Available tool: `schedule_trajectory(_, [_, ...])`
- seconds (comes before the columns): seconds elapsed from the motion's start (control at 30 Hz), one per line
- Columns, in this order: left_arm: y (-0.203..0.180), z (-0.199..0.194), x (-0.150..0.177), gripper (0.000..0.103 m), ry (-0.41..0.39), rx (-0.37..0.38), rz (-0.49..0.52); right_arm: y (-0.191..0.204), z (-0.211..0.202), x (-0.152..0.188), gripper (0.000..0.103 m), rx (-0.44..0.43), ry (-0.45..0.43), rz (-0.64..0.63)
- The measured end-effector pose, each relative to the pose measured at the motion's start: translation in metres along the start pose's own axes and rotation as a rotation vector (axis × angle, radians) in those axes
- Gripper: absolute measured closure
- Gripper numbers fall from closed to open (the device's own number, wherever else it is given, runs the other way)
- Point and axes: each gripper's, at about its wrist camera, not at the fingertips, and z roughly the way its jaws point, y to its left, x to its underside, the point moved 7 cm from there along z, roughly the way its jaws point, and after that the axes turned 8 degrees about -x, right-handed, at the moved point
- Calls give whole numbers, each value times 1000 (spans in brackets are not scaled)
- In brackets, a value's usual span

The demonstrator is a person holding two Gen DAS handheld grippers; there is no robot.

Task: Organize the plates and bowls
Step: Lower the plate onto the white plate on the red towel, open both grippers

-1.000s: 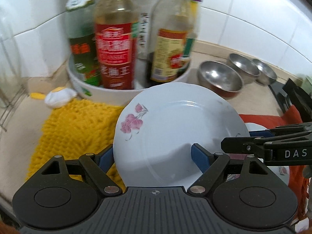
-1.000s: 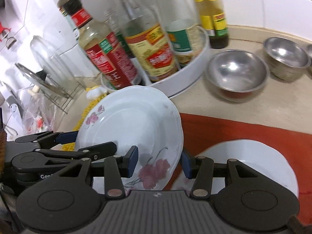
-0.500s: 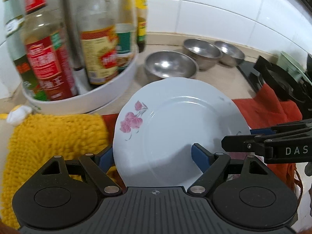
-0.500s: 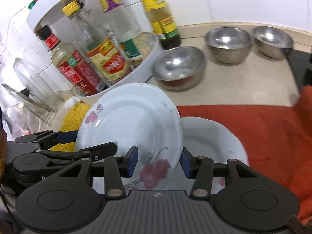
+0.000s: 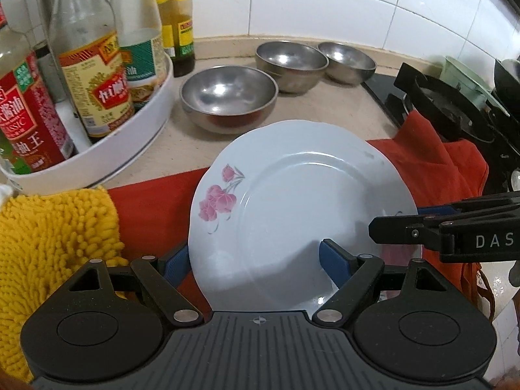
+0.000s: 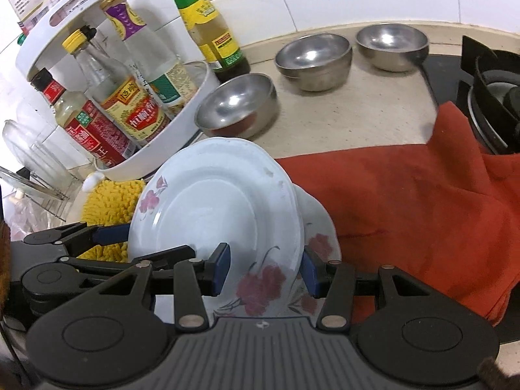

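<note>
A white plate with pink flowers [image 5: 302, 214] hangs tilted above the red cloth [image 5: 432, 162], held from both sides. My left gripper [image 5: 255, 260] is shut on its near rim, one blue pad behind the left edge and one on its face. My right gripper [image 6: 265, 269] is shut on the plate [image 6: 221, 214] at its flowered rim. A second flowered plate [image 6: 320, 237] lies flat on the cloth right under it, mostly hidden. Three steel bowls [image 5: 227, 97] [image 5: 291, 61] [image 5: 349, 58] stand apart on the counter behind.
A white turntable rack [image 5: 139, 136] of sauce bottles stands at the back left. A yellow shaggy mat [image 5: 48, 240] lies at the left. The gas stove [image 5: 448, 107] borders the cloth on the right. A wire rack with glass lids [image 6: 29, 169] sits far left.
Both grippers have carried the plate to the right, from over the yellow mat to over the red cloth and the second plate. Neither grip has changed.
</note>
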Motion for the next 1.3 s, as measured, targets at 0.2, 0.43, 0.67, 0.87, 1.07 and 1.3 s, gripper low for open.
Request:
schedule_trajectory(0.2, [-6, 5, 3, 16, 20, -6, 4, -9, 1, 1, 59, 4, 6, -4])
schedule_trajectory(0.43, [-10, 12, 6, 16, 41, -12, -1, -11, 3, 1, 59, 8, 24, -11])
schedule_trajectory(0.67, [-13, 18, 9, 16, 59, -9, -7, -12, 6, 0, 59, 19, 24, -32])
schedule_trajectory(0.87, [-16, 17, 6, 19, 39, -2, 11, -17, 6, -5, 59, 42, 8, -52])
schedule_trajectory(1.07, [-8, 15, -1, 18, 16, -22, 0, -22, 2, -12, 59, 83, -36, -97])
schedule_trajectory(1.3, [14, 19, -19, 17, -1, -54, -79, -22, 0, -31, 59, 75, -62, -107])
